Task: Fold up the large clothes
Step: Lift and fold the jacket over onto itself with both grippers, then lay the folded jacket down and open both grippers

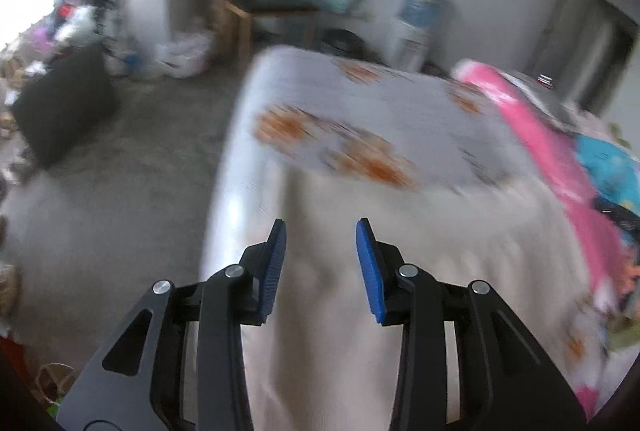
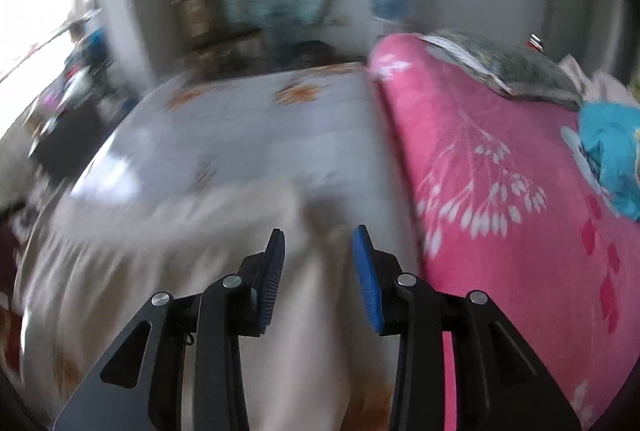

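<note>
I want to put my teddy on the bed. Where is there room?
The flowered sheet is bare between the cream garment in front and the pink blanket on the right. The blanket side is crowded: a pillow and blue cloth lie there.

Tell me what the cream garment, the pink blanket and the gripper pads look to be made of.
Cream garment: soft woven or knit cloth, matte, draping in folds; blur hides the weave.
Pink blanket: probably plush fleece, fuzzy-looking, printed white sprigs.
Gripper pads: likely blue rubber or plastic, finely ribbed.

No text, label, brand, number or sign can be read in either view; both are blurred by motion.
</note>
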A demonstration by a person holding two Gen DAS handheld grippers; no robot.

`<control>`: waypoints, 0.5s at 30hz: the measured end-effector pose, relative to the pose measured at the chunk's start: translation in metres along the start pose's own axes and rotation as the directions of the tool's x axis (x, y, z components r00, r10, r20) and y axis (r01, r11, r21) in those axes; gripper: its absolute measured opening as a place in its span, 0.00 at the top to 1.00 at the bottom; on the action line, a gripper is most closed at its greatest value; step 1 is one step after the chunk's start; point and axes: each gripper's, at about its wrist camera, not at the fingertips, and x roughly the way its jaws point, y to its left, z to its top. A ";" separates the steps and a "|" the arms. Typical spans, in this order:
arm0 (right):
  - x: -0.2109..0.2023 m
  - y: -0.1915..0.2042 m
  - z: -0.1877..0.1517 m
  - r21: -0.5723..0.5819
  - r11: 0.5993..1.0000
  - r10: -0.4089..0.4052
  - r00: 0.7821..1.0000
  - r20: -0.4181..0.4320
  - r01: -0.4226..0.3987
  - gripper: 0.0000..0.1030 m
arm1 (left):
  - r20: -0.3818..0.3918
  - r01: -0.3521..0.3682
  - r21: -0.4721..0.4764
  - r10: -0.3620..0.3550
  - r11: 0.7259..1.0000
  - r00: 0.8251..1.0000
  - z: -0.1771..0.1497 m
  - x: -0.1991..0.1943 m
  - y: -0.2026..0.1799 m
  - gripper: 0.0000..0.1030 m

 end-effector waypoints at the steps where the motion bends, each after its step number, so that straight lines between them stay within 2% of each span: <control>1: -0.010 0.009 -0.015 -0.037 0.999 0.023 1.000 -0.013 -0.023 0.66 | -0.026 0.036 -0.005 -0.036 0.999 0.999 -0.011 -0.003 -0.004 0.66; 3: -0.021 0.022 -0.038 -0.066 0.996 0.063 0.996 -0.055 -0.067 0.68 | -0.100 0.111 -0.043 -0.115 0.993 0.988 -0.041 -0.003 -0.008 0.66; 4: -0.028 0.025 -0.052 -0.065 0.994 0.081 0.994 -0.075 -0.086 0.68 | -0.124 0.126 -0.059 -0.133 0.990 0.983 -0.053 -0.001 -0.008 0.66; 5: -0.029 0.025 -0.069 -0.059 0.994 0.087 0.991 -0.101 -0.093 0.68 | -0.141 0.126 -0.068 -0.135 0.990 0.981 -0.063 -0.001 -0.008 0.66; 7: -0.023 0.018 -0.091 -0.038 0.997 0.059 0.987 -0.147 -0.065 0.68 | -0.168 0.081 -0.076 -0.093 0.994 0.981 -0.087 0.004 0.001 0.67; 8: -0.015 0.008 -0.103 -0.009 0.999 0.034 0.982 -0.184 -0.037 0.68 | -0.155 0.086 -0.090 -0.099 0.992 0.983 -0.095 0.005 0.007 0.71; 9: -0.008 -0.005 -0.114 0.053 0.997 0.066 0.975 -0.214 -0.056 0.67 | -0.135 0.098 -0.104 -0.112 0.990 0.984 -0.098 0.003 0.012 0.74; 11: -0.009 -0.021 -0.120 0.157 0.982 0.137 0.969 -0.207 -0.105 0.69 | -0.122 0.114 -0.148 -0.133 0.982 0.984 -0.101 -0.005 0.018 0.74; 12: -0.017 -0.023 -0.119 0.168 0.983 0.106 0.973 -0.203 -0.072 0.70 | -0.110 0.106 -0.160 -0.125 0.981 0.986 -0.100 -0.011 0.018 0.72; 14: -0.035 -0.018 -0.114 0.132 0.991 0.024 0.986 -0.166 -0.002 0.70 | -0.077 0.063 -0.120 -0.073 0.991 0.994 -0.096 -0.019 0.010 0.67; 15: -0.041 -0.014 -0.111 0.127 0.992 0.021 0.988 -0.152 -0.002 0.70 | -0.057 0.053 -0.093 -0.058 0.994 0.997 -0.094 -0.027 0.005 0.67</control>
